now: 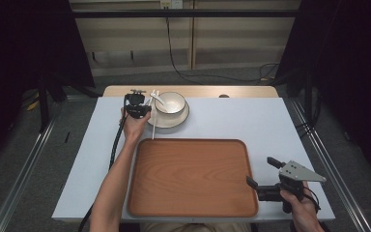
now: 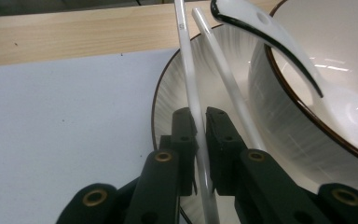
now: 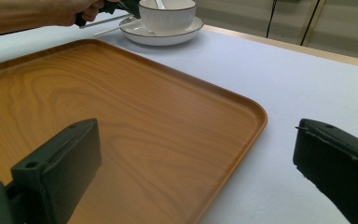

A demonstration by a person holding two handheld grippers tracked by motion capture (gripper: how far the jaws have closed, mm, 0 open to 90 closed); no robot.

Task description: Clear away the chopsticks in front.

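The thin white chopstick (image 2: 192,100) is clamped between the jaws of the left gripper (image 2: 200,135), at the far edge of the white-covered table (image 1: 232,121), leaning on the rim of the white ribbed plate (image 2: 168,93). Nearest, the right gripper (image 1: 260,170) is held with jaws apart, empty, over the near right corner of the brown wooden tray (image 1: 193,179). The grip should be kept firm and level, so the second chopstick (image 2: 223,79) and the white ceramic spoon (image 2: 270,32) in the white bowl (image 2: 335,60) are not disturbed.

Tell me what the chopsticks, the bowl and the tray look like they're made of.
Chopsticks: glossy white, probably ceramic, melamine or plastic; smooth and shiny. Bowl: looks like glazed ceramic, with light glints and a dark rim line. Tray: brown with visible grain, wood or a wood-look laminate, satin finish.
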